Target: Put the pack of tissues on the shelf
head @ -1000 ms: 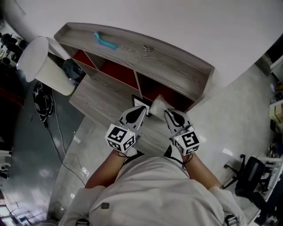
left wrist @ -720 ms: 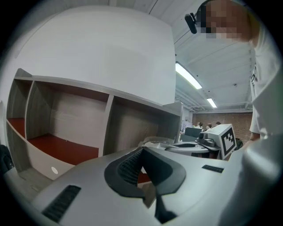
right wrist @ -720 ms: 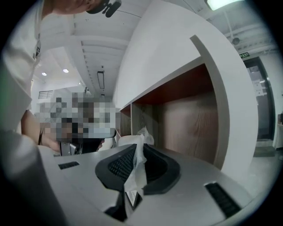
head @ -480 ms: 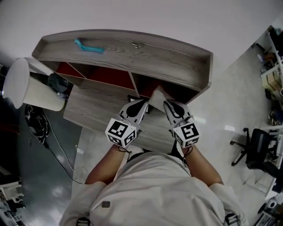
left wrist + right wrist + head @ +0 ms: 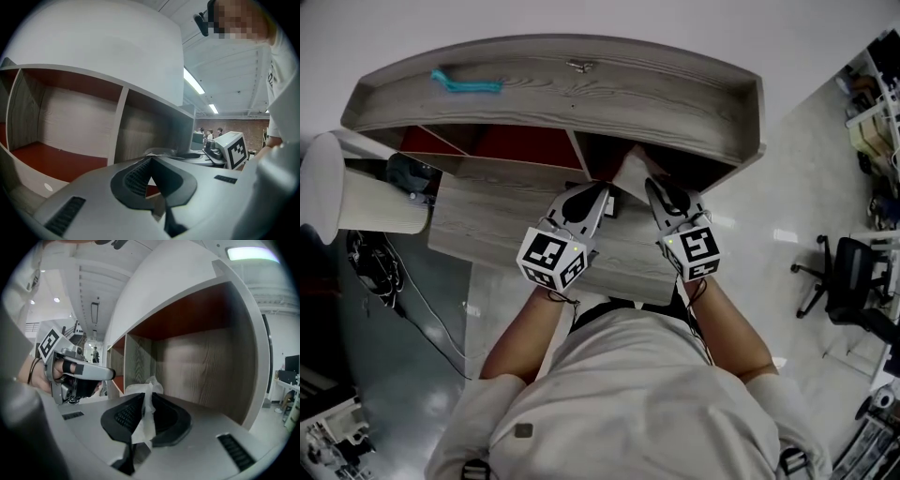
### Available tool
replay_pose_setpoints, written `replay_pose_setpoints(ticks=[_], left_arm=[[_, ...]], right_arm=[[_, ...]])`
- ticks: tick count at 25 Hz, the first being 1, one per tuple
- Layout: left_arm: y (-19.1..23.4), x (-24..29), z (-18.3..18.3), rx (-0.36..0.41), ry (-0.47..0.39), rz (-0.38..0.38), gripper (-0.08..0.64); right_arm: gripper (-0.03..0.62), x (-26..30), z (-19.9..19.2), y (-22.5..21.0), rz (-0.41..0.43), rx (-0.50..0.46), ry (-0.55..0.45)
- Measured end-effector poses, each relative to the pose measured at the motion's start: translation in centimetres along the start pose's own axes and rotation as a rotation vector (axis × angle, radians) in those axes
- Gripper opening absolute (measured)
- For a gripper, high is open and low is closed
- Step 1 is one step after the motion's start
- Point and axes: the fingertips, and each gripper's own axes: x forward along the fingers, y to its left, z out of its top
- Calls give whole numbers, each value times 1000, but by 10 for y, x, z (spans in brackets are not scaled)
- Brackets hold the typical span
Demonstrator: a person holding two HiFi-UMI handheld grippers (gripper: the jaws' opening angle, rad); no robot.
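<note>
Grey wood with red lining is what stands in front of you: the shelf [image 5: 581, 89], with its open compartments under the top board. The pack of tissues [image 5: 630, 176] hangs in the air at the mouth of the right compartment [image 5: 614, 157], not yet inside, and it does not rest on any board.

You carry it with 2 grippers. In the right gripper view, the fingers of the right gripper [image 5: 144, 401] pinch a thin white flap of the wrapper, and the body of the pack [image 5: 140, 389] sits just ahead of their tips. The fingers of the left gripper [image 5: 151, 161] are pressed together, and I judge that they pinch a thin edge of the same wrapper, because clear film shows just beyond their tips.

In the head view the pack lies between the tips of the left gripper [image 5: 602, 195] and the right gripper [image 5: 654, 187], on the shelf side of both. Its long axis seems to point from the fingers into the opening, but I cannot be sure. Both hands are equally near, so the coming move is probably straight forward, under the top board and above the red floor of the compartment.
</note>
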Motion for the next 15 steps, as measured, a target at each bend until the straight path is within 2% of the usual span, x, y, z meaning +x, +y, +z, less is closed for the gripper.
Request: replay_pose_setpoints(ticks=[5, 15], left_arm=[[7, 8, -9, 7, 13, -6, 15], [18, 24, -36, -24, 41, -13, 17]], right_arm=[[54, 16, -12, -9, -49, 14, 24], [54, 48, -42, -24, -94, 18, 79]])
